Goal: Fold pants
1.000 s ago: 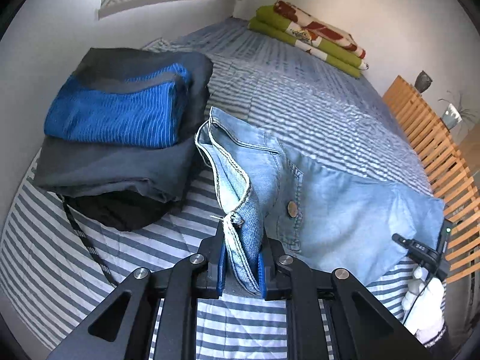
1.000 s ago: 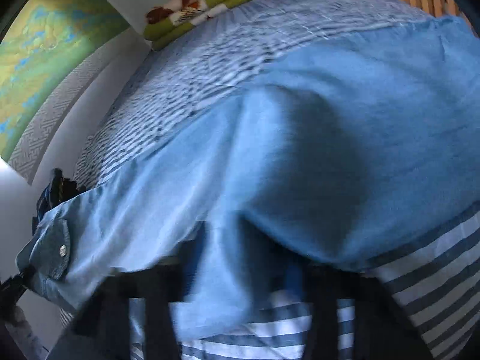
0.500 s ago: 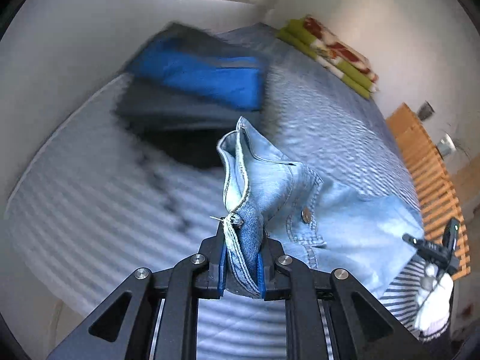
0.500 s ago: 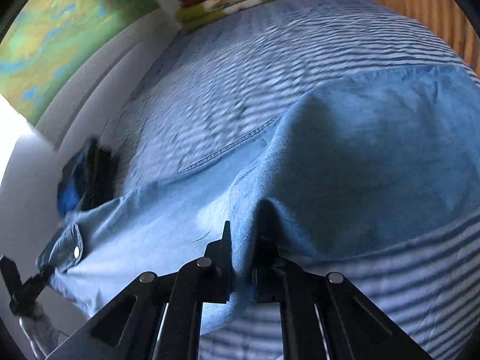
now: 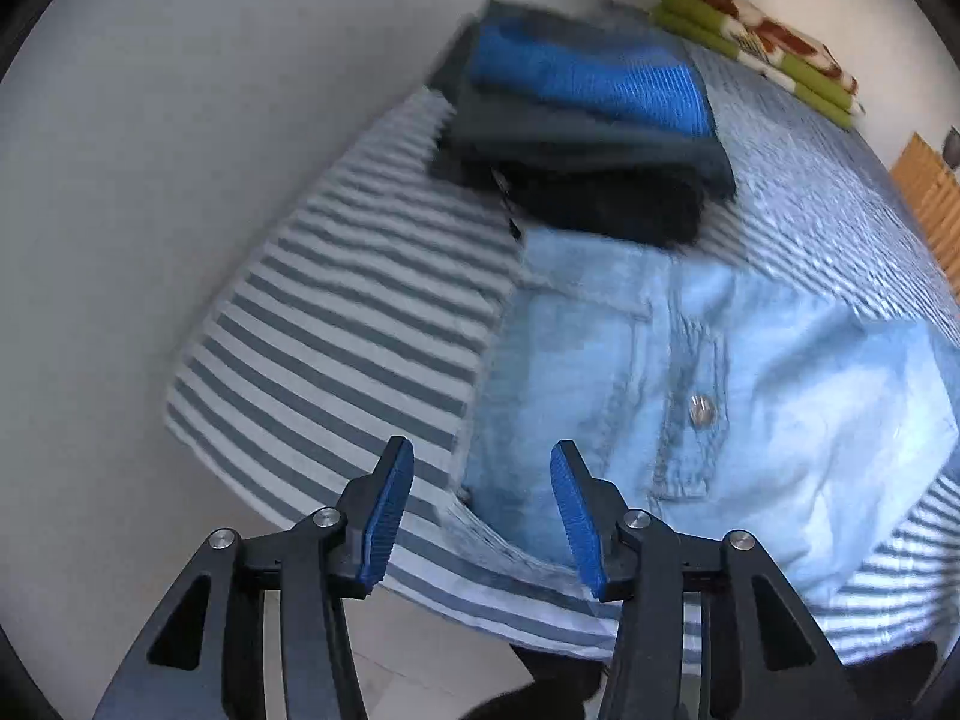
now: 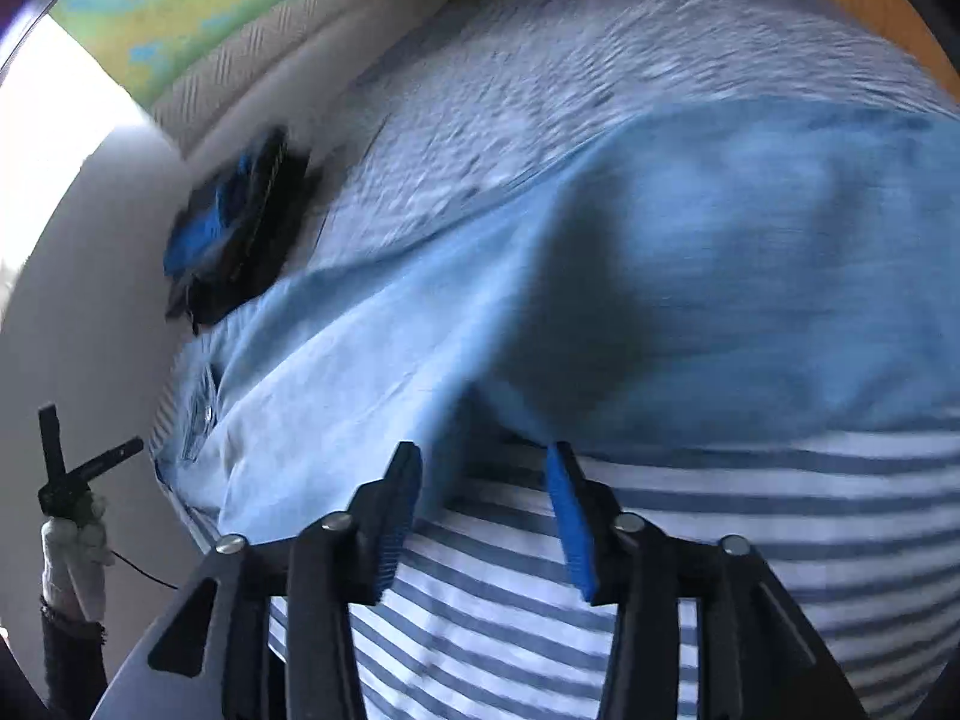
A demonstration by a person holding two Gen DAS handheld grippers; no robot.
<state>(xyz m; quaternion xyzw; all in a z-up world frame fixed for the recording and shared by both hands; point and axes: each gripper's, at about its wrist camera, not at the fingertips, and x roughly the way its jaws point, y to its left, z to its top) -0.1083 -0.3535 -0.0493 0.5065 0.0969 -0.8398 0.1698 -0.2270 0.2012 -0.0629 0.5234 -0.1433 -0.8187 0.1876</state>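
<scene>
Light blue denim pants (image 5: 690,396) lie folded on the striped bed, waistband and metal button (image 5: 699,408) toward the left wrist view. My left gripper (image 5: 483,468) hangs over the waistband corner with its jaws opening; nothing is pressed between the blue pads (image 5: 390,510). In the right wrist view the pants (image 6: 690,276) spread across the bed in a soft hump. My right gripper (image 6: 480,474) is just in front of their near edge, jaws opening, pads free of cloth. The left gripper (image 6: 66,474) shows at the far left of that view, held by a gloved hand.
A stack of folded dark and blue clothes (image 5: 588,120) sits just beyond the pants by the white wall. A green and red folded blanket (image 5: 762,42) lies at the far end of the striped bed (image 5: 336,324). Wooden slats (image 5: 930,198) stand at the right.
Both grippers have let go of the denim, their jaws now apart. The pants have dropped flat onto the bed near the clothes stack. Both hands shifted, and the views are blurred.
</scene>
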